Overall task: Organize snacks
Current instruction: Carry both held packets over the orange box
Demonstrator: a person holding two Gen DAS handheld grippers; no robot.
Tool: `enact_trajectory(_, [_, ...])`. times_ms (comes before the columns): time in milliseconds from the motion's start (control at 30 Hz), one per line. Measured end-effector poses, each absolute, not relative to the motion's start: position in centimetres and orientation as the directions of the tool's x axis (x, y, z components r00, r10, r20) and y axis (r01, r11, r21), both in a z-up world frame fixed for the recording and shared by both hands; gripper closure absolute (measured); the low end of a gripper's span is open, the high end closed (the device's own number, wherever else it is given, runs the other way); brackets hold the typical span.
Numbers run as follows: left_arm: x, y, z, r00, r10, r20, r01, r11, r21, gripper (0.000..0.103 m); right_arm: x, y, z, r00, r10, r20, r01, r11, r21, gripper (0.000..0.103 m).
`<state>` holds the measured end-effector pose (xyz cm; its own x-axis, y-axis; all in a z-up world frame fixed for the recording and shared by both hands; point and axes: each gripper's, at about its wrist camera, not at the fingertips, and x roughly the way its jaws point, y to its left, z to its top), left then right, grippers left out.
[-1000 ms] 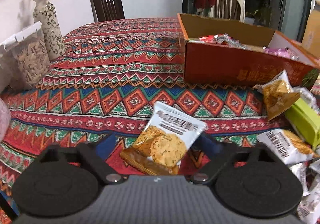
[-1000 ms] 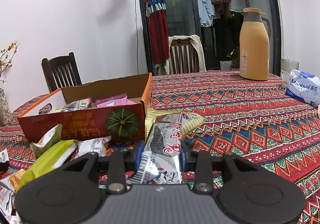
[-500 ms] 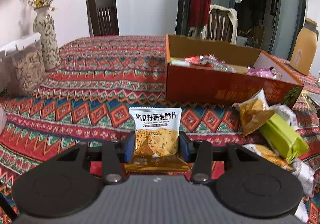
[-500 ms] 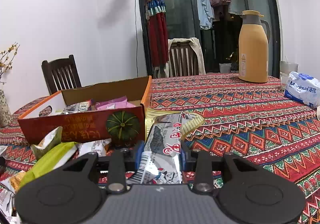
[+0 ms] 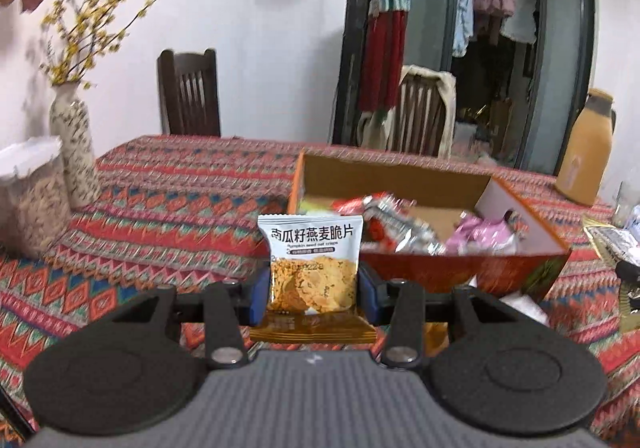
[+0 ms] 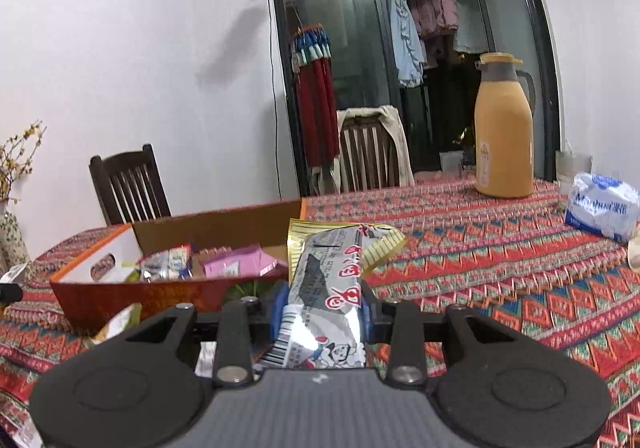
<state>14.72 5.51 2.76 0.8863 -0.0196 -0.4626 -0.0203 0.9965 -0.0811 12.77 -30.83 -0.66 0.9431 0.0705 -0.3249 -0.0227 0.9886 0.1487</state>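
Lifted off the desk [image 5: 168, 208] a moment ago, a crisp packet [image 5: 312, 264] sits clamped in the left hand-held gripper [image 5: 311, 288] just short of the box [image 5: 520, 272], the right hand-held gripper [image 6: 322, 308] likewise gripping a silver packet [image 6: 332, 288], both seemingly ready for dropping in.

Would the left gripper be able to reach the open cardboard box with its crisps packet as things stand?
Probably yes: the left gripper, shut on the oat crisps packet, faces the cardboard box with nothing between, and its top is open.

Both wrist views look forward, low over the table – sharing the orange box [image 5: 424, 272] [image 6: 132, 294].
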Motion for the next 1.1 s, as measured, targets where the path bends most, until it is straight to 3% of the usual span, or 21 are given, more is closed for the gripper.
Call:
enact_trajectory(533, [21.9,0.6,6.1,0.919,-0.032,-0.392,0.001,0.997,-0.081,0.057,21.9,-26.9,4.2,0.956,0.130,-0.263,-0.098,0.987,0.131,0.069])
enact_trajectory(767, [26.6,-0.7,5.7,0.915,0.012,-0.403,-0.041,0.997,-0.063,0.057,26.9,-24.1,4.0,0.946,0.161,-0.282,-0.130,0.983,0.126,0.069])
enact_trajectory(1100, [30.4,0.8,1.3,0.881,0.065,-0.469,-0.116,0.990,-0.081,0.057,30.1,-22.5,0.2,0.924,0.175,-0.340,-0.149,0.984,0.102,0.069])
